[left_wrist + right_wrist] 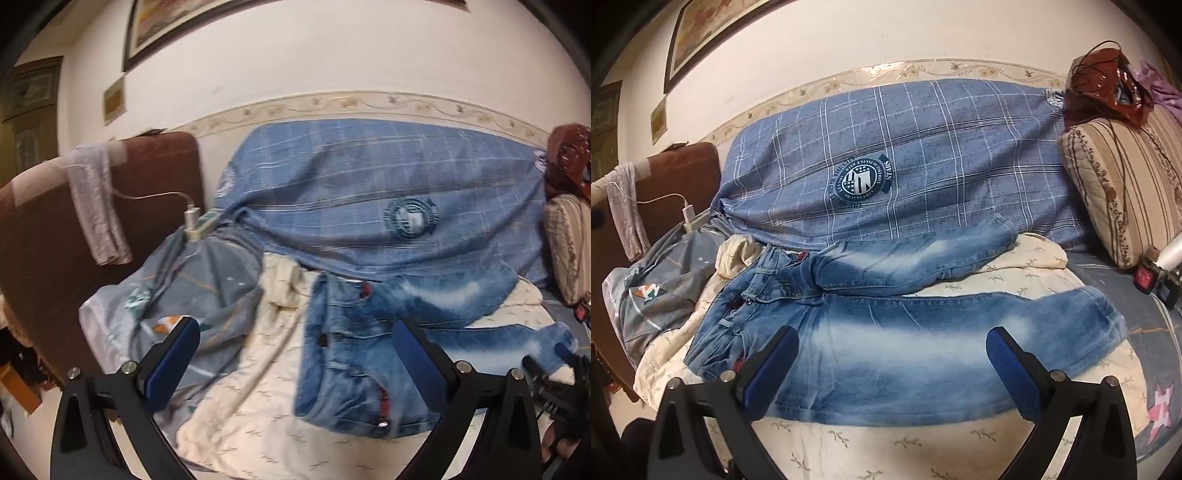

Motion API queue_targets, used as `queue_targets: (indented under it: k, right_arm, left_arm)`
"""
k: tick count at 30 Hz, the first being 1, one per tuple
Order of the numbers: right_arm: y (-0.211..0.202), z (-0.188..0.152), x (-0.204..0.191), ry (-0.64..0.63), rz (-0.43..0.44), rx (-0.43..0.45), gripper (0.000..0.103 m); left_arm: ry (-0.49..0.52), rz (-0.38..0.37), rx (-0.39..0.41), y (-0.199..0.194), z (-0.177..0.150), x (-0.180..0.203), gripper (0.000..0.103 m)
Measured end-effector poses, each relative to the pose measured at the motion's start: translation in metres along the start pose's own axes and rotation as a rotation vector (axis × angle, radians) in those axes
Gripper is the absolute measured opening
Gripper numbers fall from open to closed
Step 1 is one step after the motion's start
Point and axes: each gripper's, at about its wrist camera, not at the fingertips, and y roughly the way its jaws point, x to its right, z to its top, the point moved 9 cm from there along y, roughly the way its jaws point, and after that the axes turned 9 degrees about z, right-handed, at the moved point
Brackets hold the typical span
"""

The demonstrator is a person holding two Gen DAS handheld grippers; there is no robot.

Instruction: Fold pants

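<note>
the jeans (886,317) lie spread flat on a cream sheet (871,446) w/ a small leaf print, on a bed. waistband sits toward the left end of the bed, both legs run out toward the right end. near leg lies straight along the front edge; far leg angles back toward the blue plaid blanket (923,155), its cuff just beside the blanket's lower edge. legs split apart in a v, not stacked.

left gripper (297,354) is open wide, nothing between its blue pads, hovering over the waistband end of the jeans (369,362) and the cream sheet (258,387). can't tell if either finger touches the cloth. left view is blurry.

right gripper (892,360) is also spread wide w/ nothing held, above the middle of the near leg. it shows at the right edge of the left view (554,365), near the leg cuff.

plaid blanket w/ a round crest badge (862,181) is bunched against the wall at the back edge of the bed. a grey-blue printed cloth (653,291) lies crumpled at the left end, beside a brown headboard (48,251) w/ a pale towel (96,206) hung over it. a white charger (192,219) w/ cable sits near the back left corner. a striped floral pillow (1115,184) stands at the right end, reddish plastic bag (1108,81) on top.
</note>
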Motion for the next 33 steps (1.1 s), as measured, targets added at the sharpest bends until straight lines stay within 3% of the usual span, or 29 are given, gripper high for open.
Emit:
queue_targets:
  k: [9, 14, 24, 33]
  right_arm:
    - [0.002, 0.029, -0.037, 0.005, 0.030, 0.044, 0.103]
    - [-0.012, 0.040, -0.057, -0.042, 0.016, 0.065, 0.103]
    - [-0.066, 0.066, -0.063, -0.089, -0.046, 0.142, 0.103]
    - [-0.103, 0.067, -0.033, -0.068, -0.106, 0.151, 0.103]
  left_arm:
    - [-0.048, 0.091, 0.006, 0.001, 0.000, -0.063, 0.103]
    - [-0.054, 0.080, -0.001, 0.003, -0.002, -0.070, 0.103]
    - [-0.024, -0.010, -0.021, 0.001, -0.009, -0.023, 0.103]
    - [0.066, -0.118, -0.007, -0.020, -0.008, 0.049, 0.103]
